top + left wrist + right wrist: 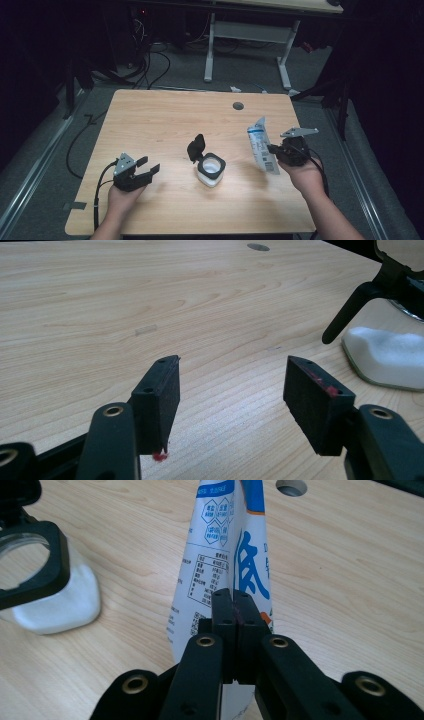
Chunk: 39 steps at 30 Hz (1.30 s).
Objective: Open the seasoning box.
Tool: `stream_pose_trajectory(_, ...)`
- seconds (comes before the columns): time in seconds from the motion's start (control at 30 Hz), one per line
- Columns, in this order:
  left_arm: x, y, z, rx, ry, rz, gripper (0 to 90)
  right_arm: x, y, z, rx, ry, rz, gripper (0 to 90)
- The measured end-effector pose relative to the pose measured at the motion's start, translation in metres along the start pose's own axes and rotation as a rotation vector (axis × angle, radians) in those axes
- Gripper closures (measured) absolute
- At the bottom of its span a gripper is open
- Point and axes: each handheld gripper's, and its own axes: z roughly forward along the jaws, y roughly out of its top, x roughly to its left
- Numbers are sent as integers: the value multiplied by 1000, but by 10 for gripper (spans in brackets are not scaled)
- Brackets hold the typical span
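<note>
The right claw (233, 605) had its jaws pinched tight on a blue-and-white pouch (220, 555), held upright above the desk (165, 120), right of the open-lidded white jar (211, 170). The left claw (230, 385) gaped empty near the jar. Judged mid-carry; next, tipping the pouch over the jar's mouth.

A light wooden table (165, 120) with a round grommet hole (238, 106) stands before a white desk frame (247, 35).
</note>
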Motion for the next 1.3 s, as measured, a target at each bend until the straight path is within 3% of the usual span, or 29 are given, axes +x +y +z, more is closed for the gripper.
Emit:
stream_pose_trajectory(0.73,-2,0,-1,4,10,23,400,-9,-33,0,-221,1,71,900)
stream_pose_trajectory(0.93,0,0,-2,0,-18,-2,399,-10,-44,-1,-312,-5,75,900)
stream_pose_trajectory(1.3,-3,-3,-2,17,-48,-1,399,-14,-65,23,-427,-15,110,900)
